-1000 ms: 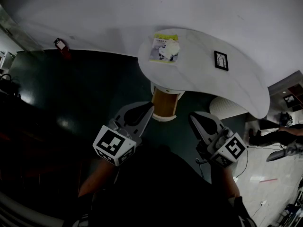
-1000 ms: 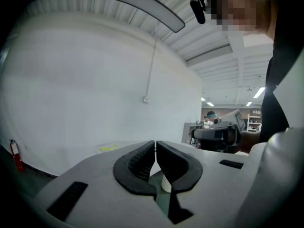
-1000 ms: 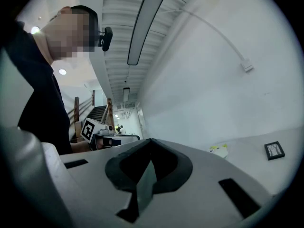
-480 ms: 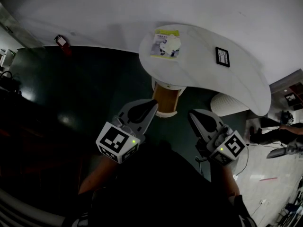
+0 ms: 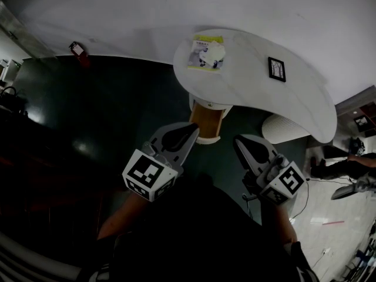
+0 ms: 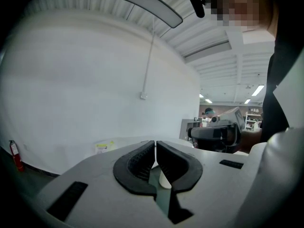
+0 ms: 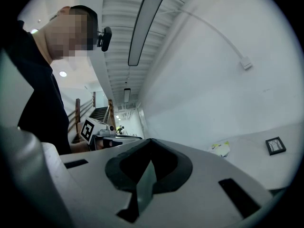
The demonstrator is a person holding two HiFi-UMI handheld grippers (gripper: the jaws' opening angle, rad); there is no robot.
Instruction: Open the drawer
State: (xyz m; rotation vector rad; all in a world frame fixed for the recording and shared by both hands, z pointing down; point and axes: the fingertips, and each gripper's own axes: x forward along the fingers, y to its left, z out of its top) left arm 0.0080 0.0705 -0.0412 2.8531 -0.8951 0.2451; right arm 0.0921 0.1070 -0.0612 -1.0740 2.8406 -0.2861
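A white curved table (image 5: 252, 90) stands by the wall. From under its near edge juts the drawer (image 5: 207, 117), brown wood with a white front rim. My left gripper (image 5: 194, 128) hovers just left of that rim, jaws shut with nothing between them; whether it touches the drawer I cannot tell. My right gripper (image 5: 237, 141) hangs to the drawer's right, apart from it and shut on nothing. In the left gripper view the pads (image 6: 142, 158) meet at a hairline gap at the left gripper (image 6: 155, 144). The right gripper (image 7: 151, 141) shows its pads closed.
On the table lie a yellow-green booklet (image 5: 205, 53) and a small black picture frame (image 5: 276, 69). A white rounded stool (image 5: 285, 129) stands under the table's right end. A red fire extinguisher (image 5: 76, 50) sits by the wall at left. A person (image 5: 346, 168) is at far right.
Only the head view has drifted slightly. Both grippers keep their places and stay shut.
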